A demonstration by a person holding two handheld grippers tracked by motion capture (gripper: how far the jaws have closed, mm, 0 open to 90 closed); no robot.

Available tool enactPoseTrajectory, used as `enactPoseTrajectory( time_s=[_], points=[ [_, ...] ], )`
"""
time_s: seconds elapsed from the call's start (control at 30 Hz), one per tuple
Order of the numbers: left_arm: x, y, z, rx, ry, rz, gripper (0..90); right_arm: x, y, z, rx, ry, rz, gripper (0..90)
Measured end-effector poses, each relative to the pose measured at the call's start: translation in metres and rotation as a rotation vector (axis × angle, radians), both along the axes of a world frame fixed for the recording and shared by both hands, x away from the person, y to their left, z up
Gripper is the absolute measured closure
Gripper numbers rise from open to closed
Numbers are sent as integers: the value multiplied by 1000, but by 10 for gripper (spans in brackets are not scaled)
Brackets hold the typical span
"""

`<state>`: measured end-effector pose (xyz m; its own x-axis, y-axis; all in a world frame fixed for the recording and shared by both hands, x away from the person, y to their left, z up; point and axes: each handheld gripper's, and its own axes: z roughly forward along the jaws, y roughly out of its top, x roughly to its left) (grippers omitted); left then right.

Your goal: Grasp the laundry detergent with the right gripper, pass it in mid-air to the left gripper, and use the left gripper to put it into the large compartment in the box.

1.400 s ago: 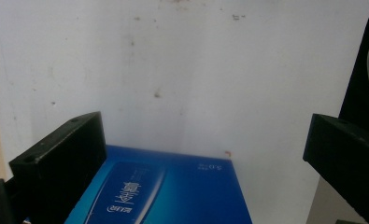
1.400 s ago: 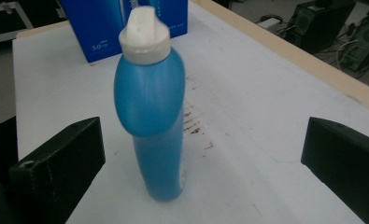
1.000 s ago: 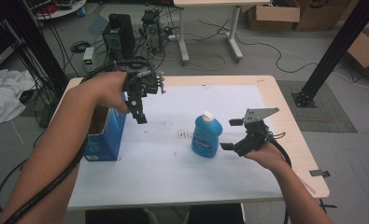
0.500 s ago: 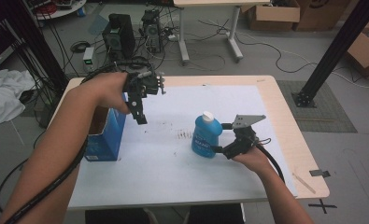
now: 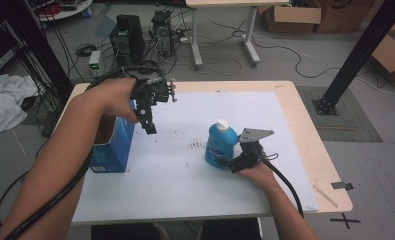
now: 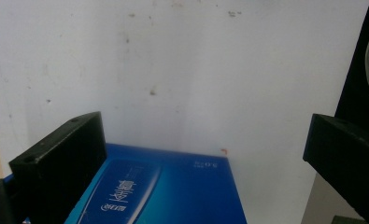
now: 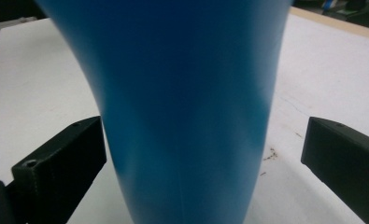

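On the white table (image 5: 185,185), the blue bottle (image 5: 220,145) stands upright right of centre, between the right gripper's (image 5: 233,162) spread jaws, unclamped. Far left, the left gripper (image 5: 147,117), jaws apart, hangs above the blue box (image 5: 110,150).

Blue bottle (image 7: 187,107): in the right gripper view its top and base are cut off by the edges, and the surface is blurred; no label readable.
Bottle label (image 5: 216,150): too small to read in the high view.
Blue box (image 6: 159,191): cut off by the bottom edge in the left gripper view; 1 jaw covers its left corner.
Box interior (image 5: 105,131): partly hidden by the person's left forearm (image 5: 80,145).
Right gripper (image 5: 224,161): jaw tips hidden against the bottle in the high view.
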<state>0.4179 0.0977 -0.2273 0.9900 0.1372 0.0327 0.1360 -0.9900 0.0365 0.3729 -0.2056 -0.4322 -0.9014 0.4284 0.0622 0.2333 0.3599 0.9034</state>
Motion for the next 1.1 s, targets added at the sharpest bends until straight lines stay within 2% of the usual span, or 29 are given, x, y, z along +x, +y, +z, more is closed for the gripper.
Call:
enactPoseTrajectory(
  time_s=[0.2, 0.3, 0.53, 0.83, 1.1],
  points=[
    [0, 5, -1, -2, 0, 10, 1, -4, 6, -12, 23, -32, -21, 0],
    [1, 6, -4, -1, 6, 9, 1, -4, 6, -12, 36, -43, -33, 1],
    [3, 4, -6, -2, 8, 7, 1, -6, 7, -11, 32, -72, -26, 119],
    [4, 0, -6, 3, 11, 1, 1, -5, 5, -8, 22, -77, -29, 175],
    [5, 0, -7, 4, 11, 2, 1, -6, 4, -5, 33, -80, -25, 239]
  ],
)
